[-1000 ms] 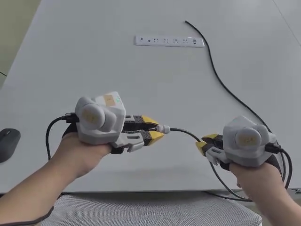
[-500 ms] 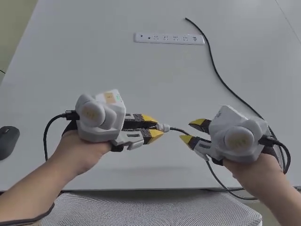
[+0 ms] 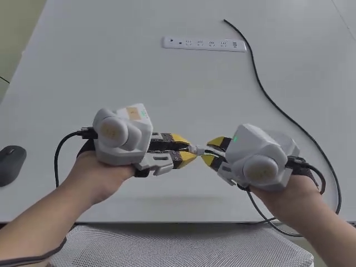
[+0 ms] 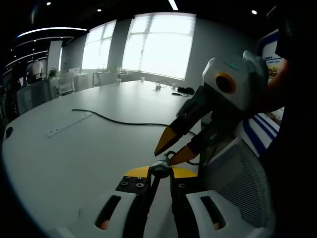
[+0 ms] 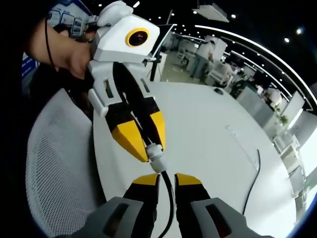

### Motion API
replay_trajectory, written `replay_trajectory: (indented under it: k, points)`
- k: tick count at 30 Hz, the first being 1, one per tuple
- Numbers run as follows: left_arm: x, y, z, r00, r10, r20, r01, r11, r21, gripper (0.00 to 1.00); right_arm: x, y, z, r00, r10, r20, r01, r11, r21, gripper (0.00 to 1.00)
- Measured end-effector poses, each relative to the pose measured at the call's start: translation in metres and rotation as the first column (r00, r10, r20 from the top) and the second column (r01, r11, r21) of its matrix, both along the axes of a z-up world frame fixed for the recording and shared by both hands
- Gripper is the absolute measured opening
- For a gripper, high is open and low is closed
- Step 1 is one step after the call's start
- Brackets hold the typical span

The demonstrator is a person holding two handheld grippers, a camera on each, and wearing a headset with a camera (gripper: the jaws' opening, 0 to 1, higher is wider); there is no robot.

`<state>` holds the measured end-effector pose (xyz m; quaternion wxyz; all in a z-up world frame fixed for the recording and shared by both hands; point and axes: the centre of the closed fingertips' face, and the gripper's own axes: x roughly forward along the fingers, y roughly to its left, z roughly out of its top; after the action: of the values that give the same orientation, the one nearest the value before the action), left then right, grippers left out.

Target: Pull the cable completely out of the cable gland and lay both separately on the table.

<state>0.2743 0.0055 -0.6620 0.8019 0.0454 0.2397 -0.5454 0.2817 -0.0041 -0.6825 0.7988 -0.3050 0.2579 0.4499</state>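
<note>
My left gripper [image 3: 188, 151] is clenched on the cable gland [image 3: 194, 149] over the bench's [image 3: 139, 78] near edge, and my right gripper [image 3: 211, 151] straddles the cable [image 5: 168, 193] just beside it, jaws apart. The cable isn't pulled out yet, so pulling and laying down both remain

Only the pale tip of the cable gland [image 5: 155, 154] shows; its body is hidden between the left gripper's [image 4: 161, 173] jaws. Far left of the gland, a dark mouse [image 3: 10, 164] is cut by the edge.
</note>
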Motion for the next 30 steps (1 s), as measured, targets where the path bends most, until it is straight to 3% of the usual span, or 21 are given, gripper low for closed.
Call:
replay_trajectory:
  k: [2,14,30]
  points:
    - [-0.0003,0.0002,-0.0001,1.000,0.000,-0.001,0.000,1.000,0.000,0.15,0.0000,0.0002,-0.0001,1.000,0.004,0.003,-0.004,1.000,-0.004,0.03]
    - [0.0006,0.0019,-0.0015,1.000,-0.003,-0.003,0.003,1.000,0.000,0.15,0.0006,0.0010,-0.0026,1.000,-0.025,-0.016,0.026,1.000,0.012,0.01]
    - [0.0039,0.0000,-0.0004,1.000,-0.004,0.003,0.004,1.000,-0.009,0.15,0.0052,-0.0073,-0.0040,0.988,-0.136,-0.076,0.142,0.987,0.078,0.01]
